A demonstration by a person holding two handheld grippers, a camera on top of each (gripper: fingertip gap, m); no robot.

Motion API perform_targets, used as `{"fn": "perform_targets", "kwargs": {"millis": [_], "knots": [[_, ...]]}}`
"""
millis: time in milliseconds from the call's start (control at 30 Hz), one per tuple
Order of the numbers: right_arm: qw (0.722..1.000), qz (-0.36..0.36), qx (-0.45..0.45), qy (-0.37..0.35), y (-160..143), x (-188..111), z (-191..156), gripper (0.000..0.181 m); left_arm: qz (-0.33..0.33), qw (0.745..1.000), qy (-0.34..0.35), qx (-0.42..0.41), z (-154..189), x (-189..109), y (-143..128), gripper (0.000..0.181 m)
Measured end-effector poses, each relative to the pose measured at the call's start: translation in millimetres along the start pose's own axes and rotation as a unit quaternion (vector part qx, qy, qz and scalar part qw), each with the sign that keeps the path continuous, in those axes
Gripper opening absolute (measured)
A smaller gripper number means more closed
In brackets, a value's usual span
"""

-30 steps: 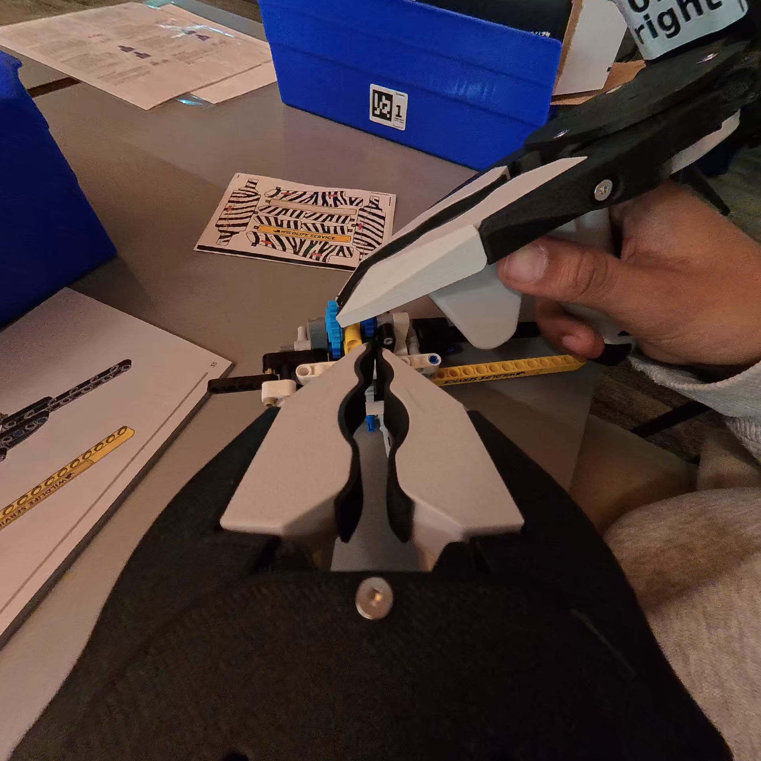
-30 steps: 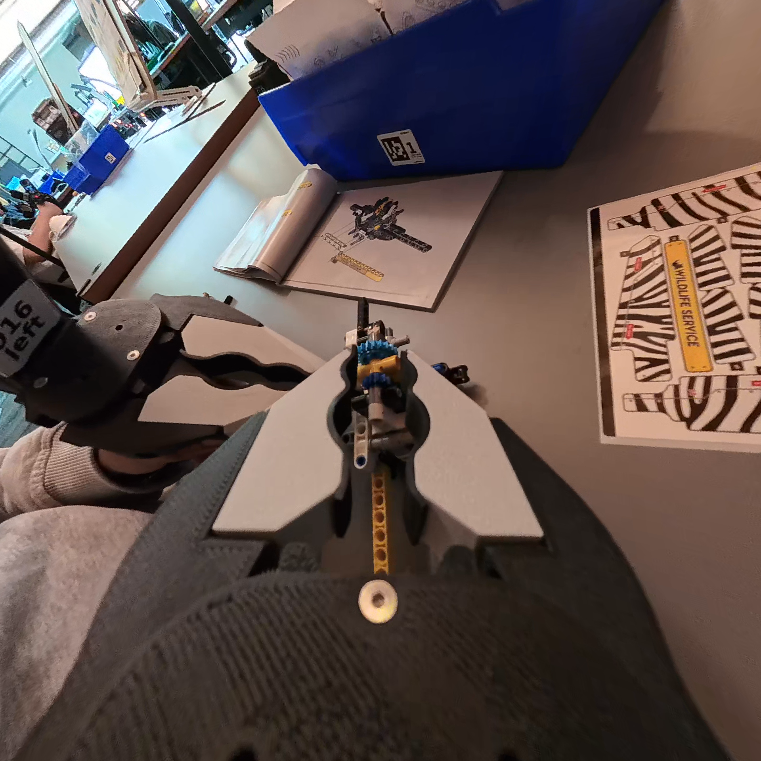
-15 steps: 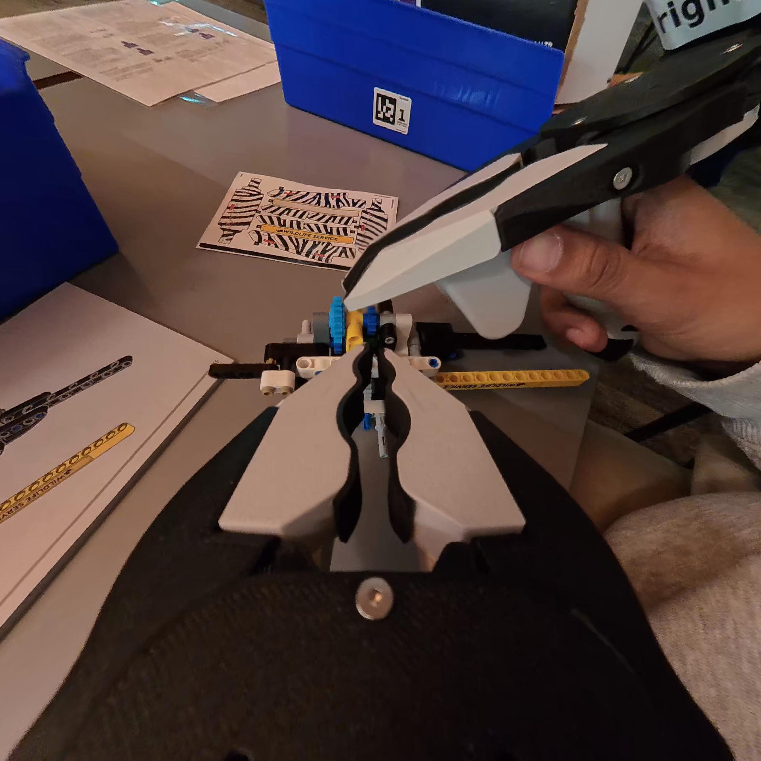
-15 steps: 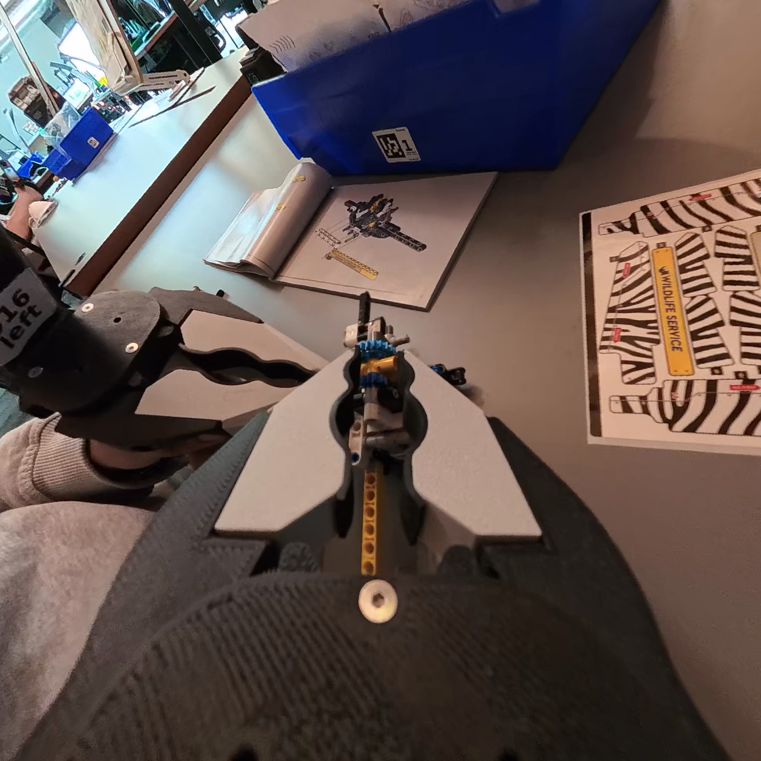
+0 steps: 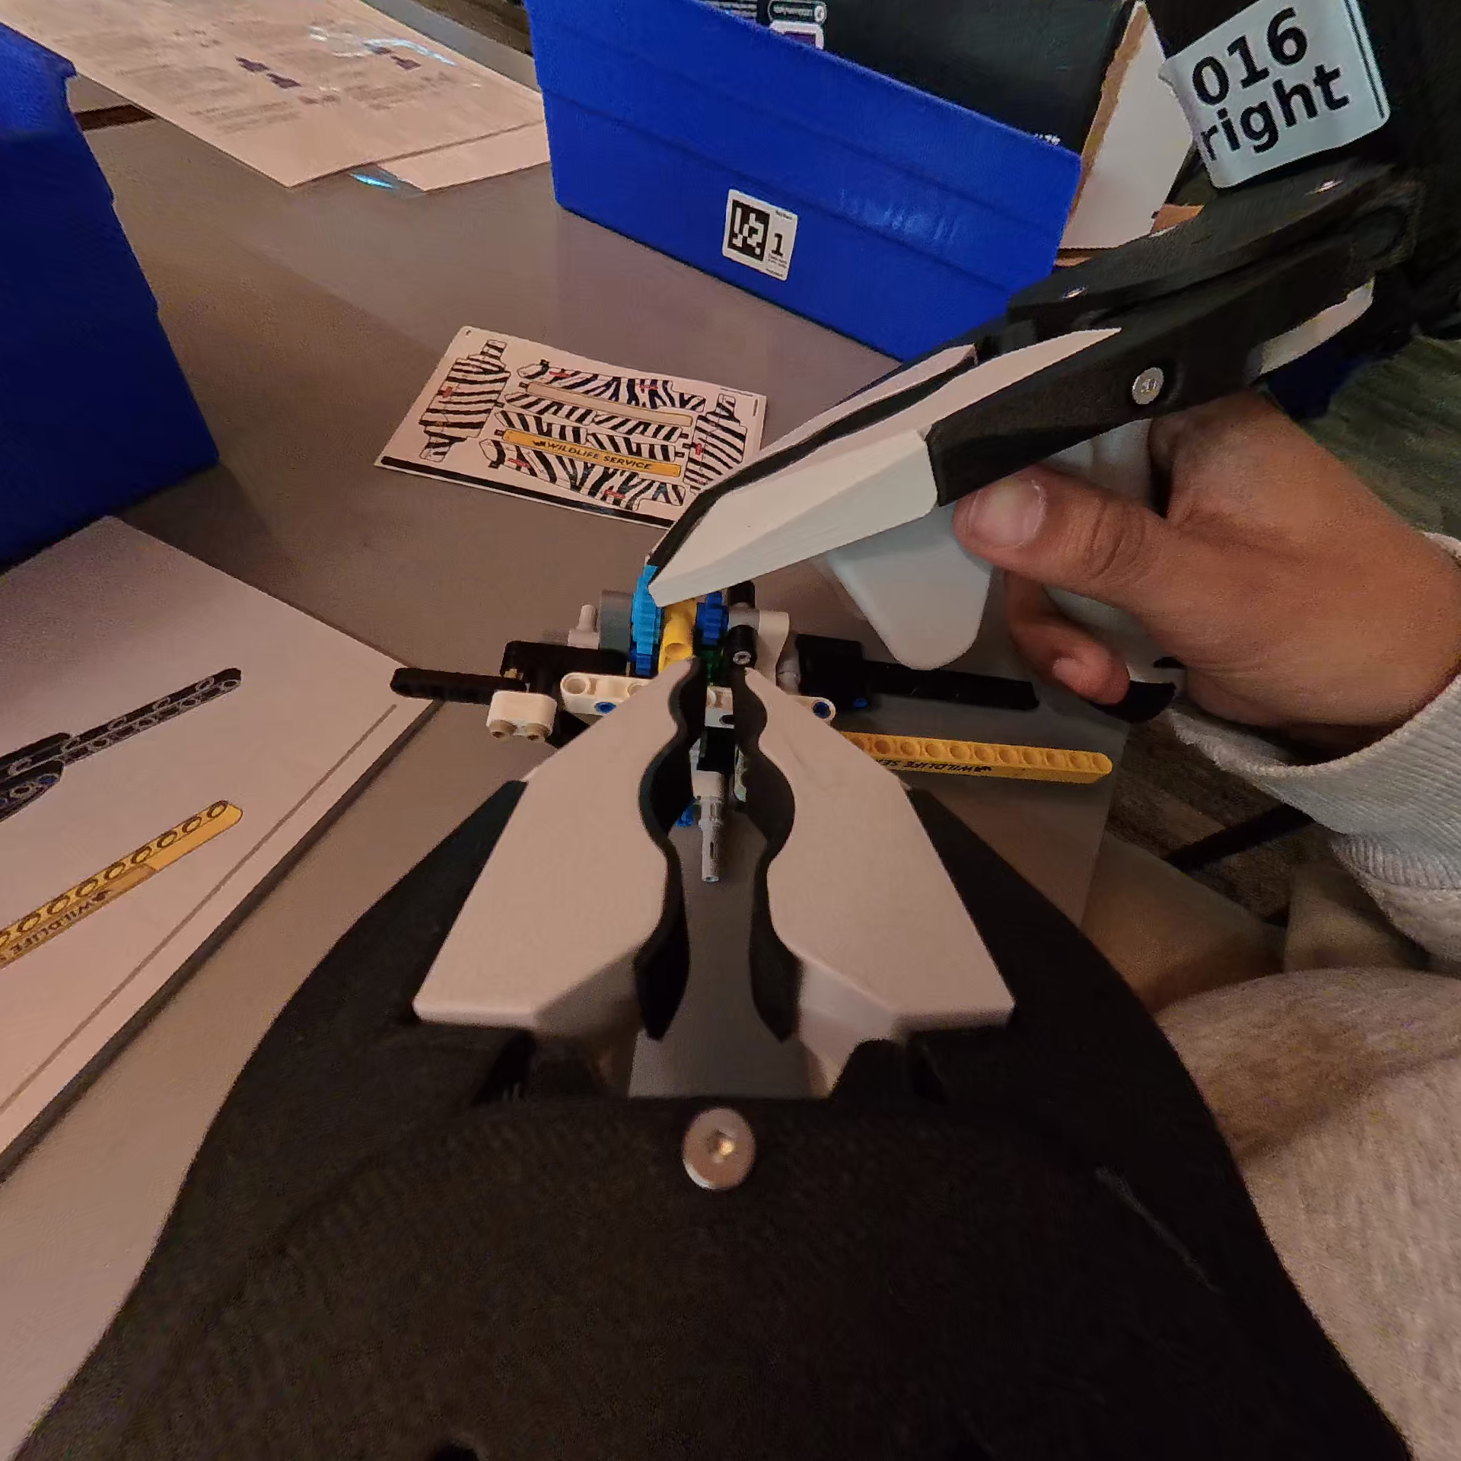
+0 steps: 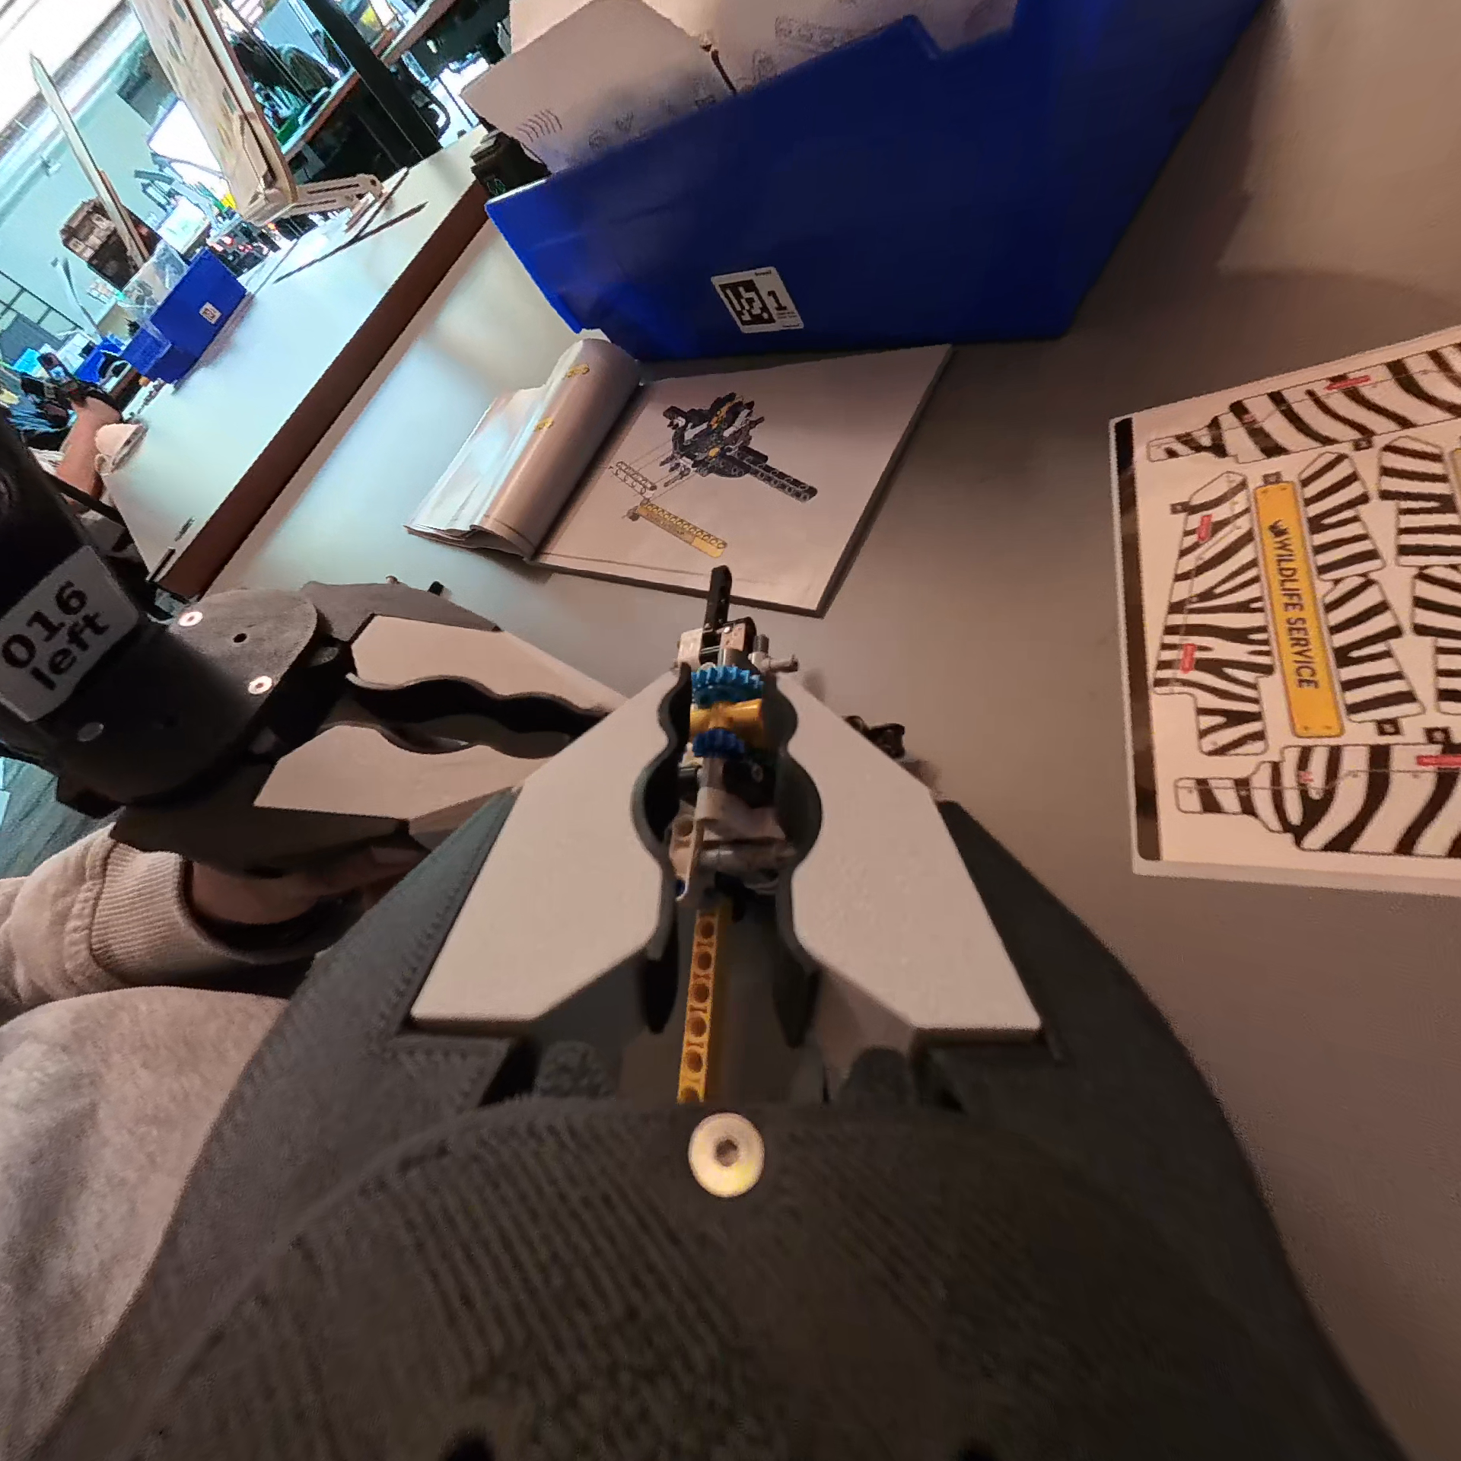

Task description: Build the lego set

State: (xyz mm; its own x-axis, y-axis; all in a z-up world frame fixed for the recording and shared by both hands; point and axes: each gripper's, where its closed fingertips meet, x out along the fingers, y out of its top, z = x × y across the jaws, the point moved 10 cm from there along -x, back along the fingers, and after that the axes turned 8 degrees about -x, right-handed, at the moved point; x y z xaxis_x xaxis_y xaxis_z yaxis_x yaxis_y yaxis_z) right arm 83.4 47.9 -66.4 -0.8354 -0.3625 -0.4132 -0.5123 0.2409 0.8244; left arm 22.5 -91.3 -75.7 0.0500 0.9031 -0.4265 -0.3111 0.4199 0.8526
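A small lego assembly with blue gears, a yellow hub, white and black parts and a long yellow beam sits at the table's near edge. My left gripper is shut on its near side, and a grey axle sticks back between the fingers. My right gripper is shut on the same assembly at the gears, with the yellow beam running back between its fingers. In the left wrist view the right gripper reaches in from the upper right.
An open instruction booklet lies to the left. A zebra-striped sticker sheet lies beyond. Blue bins stand at the back and left. The table edge is close on the right.
The grey axle now shows farther back between my left fingers, and the assembly has shifted slightly. Both grippers keep their hold.
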Motion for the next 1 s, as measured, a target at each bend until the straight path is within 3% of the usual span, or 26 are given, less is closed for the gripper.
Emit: {"fn": "perform_targets", "kwargs": {"millis": [1000], "knots": [[1.0,-0.005,0.013,0.007,0.7,1.0,1.0,0.013,-0.004,1.0,-0.003,-0.009,-1.8,0.5,0.0,0.001]]}}
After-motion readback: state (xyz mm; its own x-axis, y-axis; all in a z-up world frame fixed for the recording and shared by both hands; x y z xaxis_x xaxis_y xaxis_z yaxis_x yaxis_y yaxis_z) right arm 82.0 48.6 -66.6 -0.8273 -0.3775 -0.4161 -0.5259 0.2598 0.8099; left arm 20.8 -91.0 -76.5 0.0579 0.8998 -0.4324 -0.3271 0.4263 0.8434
